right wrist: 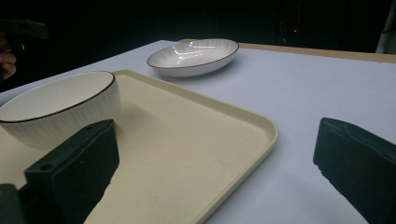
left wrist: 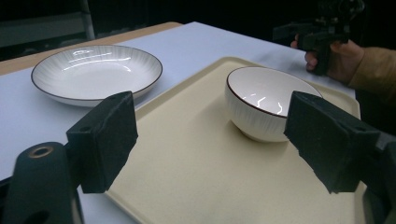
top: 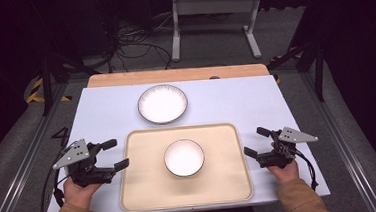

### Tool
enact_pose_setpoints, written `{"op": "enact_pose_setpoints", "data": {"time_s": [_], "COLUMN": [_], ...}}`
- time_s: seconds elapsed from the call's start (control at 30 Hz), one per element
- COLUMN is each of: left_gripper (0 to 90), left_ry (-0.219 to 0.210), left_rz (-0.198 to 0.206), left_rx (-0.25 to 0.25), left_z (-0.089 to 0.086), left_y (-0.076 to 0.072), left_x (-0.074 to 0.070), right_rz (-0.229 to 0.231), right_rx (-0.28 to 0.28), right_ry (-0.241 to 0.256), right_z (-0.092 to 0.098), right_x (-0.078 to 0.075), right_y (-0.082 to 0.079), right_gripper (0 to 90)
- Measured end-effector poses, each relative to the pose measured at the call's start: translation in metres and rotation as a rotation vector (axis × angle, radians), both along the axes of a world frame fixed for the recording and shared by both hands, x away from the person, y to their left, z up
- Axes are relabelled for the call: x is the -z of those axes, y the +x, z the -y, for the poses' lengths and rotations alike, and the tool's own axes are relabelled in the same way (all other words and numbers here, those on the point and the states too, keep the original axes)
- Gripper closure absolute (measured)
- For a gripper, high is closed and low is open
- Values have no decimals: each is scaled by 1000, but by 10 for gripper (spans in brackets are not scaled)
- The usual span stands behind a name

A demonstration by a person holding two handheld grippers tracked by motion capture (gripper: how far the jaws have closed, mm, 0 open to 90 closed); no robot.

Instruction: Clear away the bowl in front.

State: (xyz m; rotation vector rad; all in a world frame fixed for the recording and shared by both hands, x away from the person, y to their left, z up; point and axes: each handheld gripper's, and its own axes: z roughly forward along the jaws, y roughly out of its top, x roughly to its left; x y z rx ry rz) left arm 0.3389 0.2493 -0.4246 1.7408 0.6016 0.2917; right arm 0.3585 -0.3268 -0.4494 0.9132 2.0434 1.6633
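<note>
On the beige tray (top: 141,189), centred: white bowl (top: 184,158). Flanking it, left gripper (top: 114,153) and right gripper (top: 254,141), fingers spread, empty. Risked nudging the bowl aside if pinched off-centre.

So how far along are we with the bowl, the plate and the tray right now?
Done so far: the bowl sits on the beige tray, empty. In hand: nothing; the left gripper and right gripper are both open, flanking the tray's two sides without touching it. Left, at a guess: the plate lies on the table beyond the tray, untouched, so it probably still needs handling, or the tray needs lifting.
</note>
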Motion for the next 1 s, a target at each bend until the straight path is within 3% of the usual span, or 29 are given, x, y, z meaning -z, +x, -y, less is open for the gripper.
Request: {"op": "enact_pose_setpoints", "data": {"time_s": [0.2,0.4,0.5,0.6,0.77,1.0], "left_gripper": [112,108,106,118,122,108], "left_ry": [-50,-55,-69,-54,-38,-51], "left_rz": [-39,-29,-50,-97,-95,-100], "left_rx": [-49,-91,-111,-120,-104,-117], "left_z": [-10,-16,-21,-21,-19,-19], "left_y": [0,-1,0,3,3,3], "left_x": [16,29,37,44,44,44], "right_rz": [2,1,4,8,5,7], "right_rx": [-4,-6,-4,1,4,2], "right_ry": [5,11,15,17,28,30], "right_z": [1,2,2,3,4,4], "right_x": [0,0,-1,-1,-1,-1], "right_y": [0,0,0,-1,-1,-1], "right_gripper": [6,6,6,6,6,6]}}
